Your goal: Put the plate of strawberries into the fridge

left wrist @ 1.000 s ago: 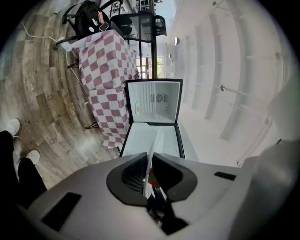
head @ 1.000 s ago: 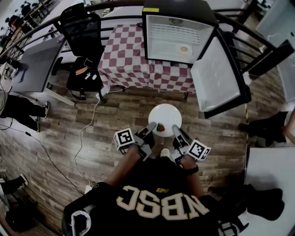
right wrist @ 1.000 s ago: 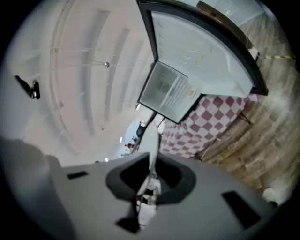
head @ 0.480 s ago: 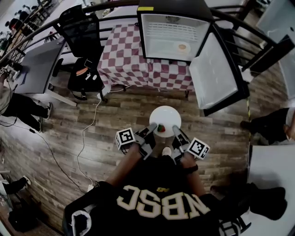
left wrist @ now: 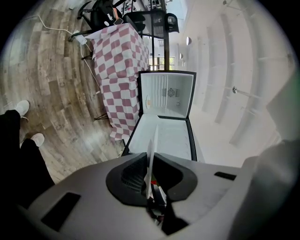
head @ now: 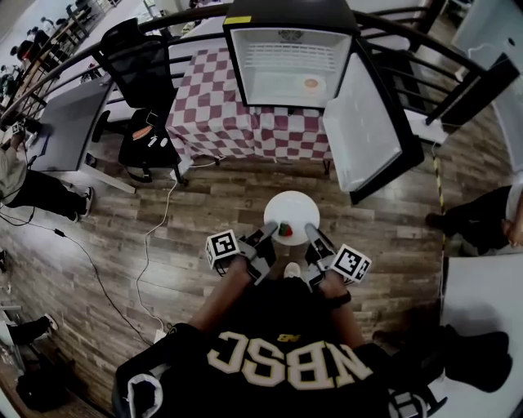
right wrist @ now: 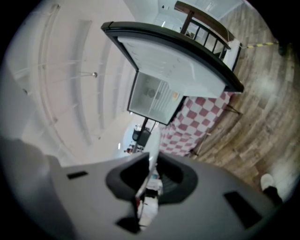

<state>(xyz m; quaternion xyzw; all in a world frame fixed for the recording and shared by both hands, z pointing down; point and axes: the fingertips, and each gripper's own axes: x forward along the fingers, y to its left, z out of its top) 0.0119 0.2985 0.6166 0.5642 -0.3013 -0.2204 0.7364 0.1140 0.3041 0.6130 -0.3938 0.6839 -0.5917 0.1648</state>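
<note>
**Item 1.** Plate (head: 292,211), white, round. Carried level above the wood floor (head: 204,212), in front of the fridge (head: 286,15) and well short of it; not yet inside.

**Item 2.** Strawberries (head: 284,230), red, small cluster. Sitting on the side of the plate farthest from the fridge, between the two grips.

**Item 3.** Left gripper (head: 267,231). Jaws narrow, pinched on the plate's rim at the edge away from the fridge. Rim seen edge-on between the pads in the left gripper view.

**Item 4.** Right gripper (head: 311,232). Likewise narrow, clamped on the same far-from-fridge rim just beside the fruit.

**Item 5.** Fridge, small, black outside and white inside. Raised on a checked table (head: 212,106). Fridge door (head: 359,122) swung fully open. Round orange item (head: 311,83) on the shelf inside.

**Handling note, as judged for the step in hand (carrying toward the fridge).**
- Hold both grips at equal height so the plate stays flat and the fruit cannot roll off.
- Approach squarely to the opening, passing clear of the open door's edge.
- Lift to shelf level before entering.
- Aim for bare shelf beside the orange item.
- Release only once the plate rests on the shelf.
</note>
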